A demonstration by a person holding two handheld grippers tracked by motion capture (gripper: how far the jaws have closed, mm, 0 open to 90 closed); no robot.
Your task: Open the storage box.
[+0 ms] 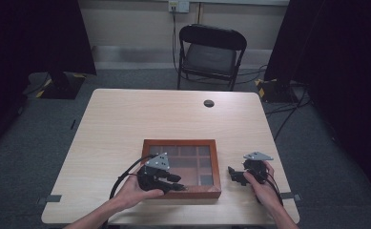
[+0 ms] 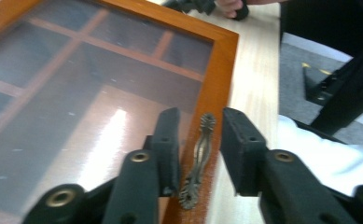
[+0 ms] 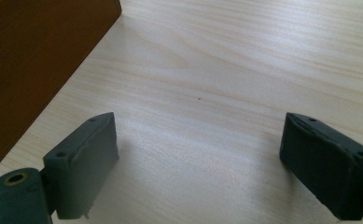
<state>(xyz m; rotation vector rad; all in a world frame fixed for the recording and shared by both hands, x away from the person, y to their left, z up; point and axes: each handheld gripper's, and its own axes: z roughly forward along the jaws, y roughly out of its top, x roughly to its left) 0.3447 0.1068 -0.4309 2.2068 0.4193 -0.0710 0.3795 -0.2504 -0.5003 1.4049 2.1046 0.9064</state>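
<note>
Close under the left gripper [image 1: 176, 183]: wooden display box [image 1: 147, 148] with glass lid [image 2: 76, 93], flat on the table [image 1: 126, 114], reaching away ahead of the claw toward the far edge. Divided inside into compartments, seen through the glass as wooden partitions; contents too dim to tell. Beyond the right gripper [image 1: 231, 172]: bare tabletop ahead and to both sides, box side wall [image 3: 30, 60] just off its left jaw, table's right edge well behind the hand. Farther off past the table: folding chair [image 1: 211, 52] on grey carpet, small dark grommet [image 1: 209, 103] near the table's far edge.

Left gripper [image 2: 200, 140] poised over the box's near frame rail, jaws partly closed, one on each side of the small brass handle [image 2: 198, 158] fixed to the lid's front edge. Narrow gaps visible between pads and handle on both sides, so not yet pinched. Left pad [image 2: 170, 135] over the glass, right pad [image 2: 237, 144] beyond the frame, over the tabletop.

Right gripper [image 3: 198, 154] set low over the table, jaws wide apart, nothing between them but bare wood grain, just beside the box's right wall without touching it.

Open room: broad clear tabletop left of and beyond the box; narrow strip between box front and the table's near edge.
</note>
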